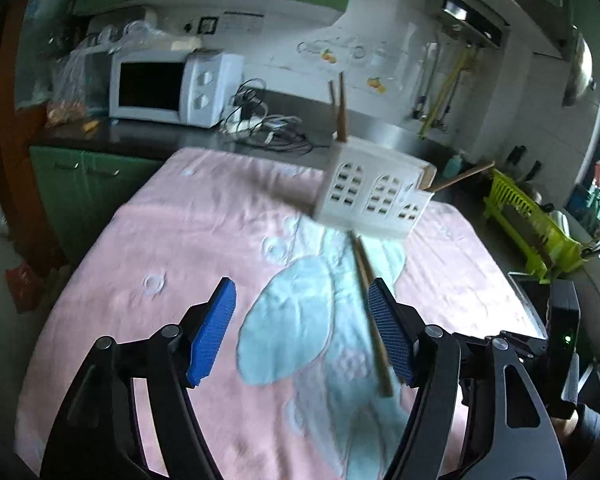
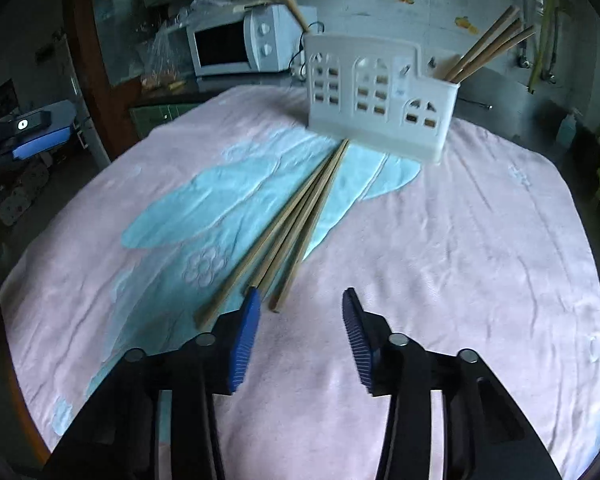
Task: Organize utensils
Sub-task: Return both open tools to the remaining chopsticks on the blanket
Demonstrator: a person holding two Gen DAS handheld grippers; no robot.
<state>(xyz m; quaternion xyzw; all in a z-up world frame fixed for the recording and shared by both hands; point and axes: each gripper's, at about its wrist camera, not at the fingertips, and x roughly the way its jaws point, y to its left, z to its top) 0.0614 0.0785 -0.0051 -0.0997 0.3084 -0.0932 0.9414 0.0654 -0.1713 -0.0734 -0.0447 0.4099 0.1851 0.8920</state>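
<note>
Pink terry cloth [image 2: 440, 220]; loose wooden chopsticks [image 2: 296, 228]; perforated white caddy [image 2: 380, 96]; both tools apparently agape, empty.

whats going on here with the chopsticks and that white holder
A person with a gripper in each hand is sorting chopsticks into the white holder on a pink towel. Some already stand in it; loose chopsticks lie in front. The right gripper hovers near their ends, the left gripper nearby, jaws open, both empty.
</note>
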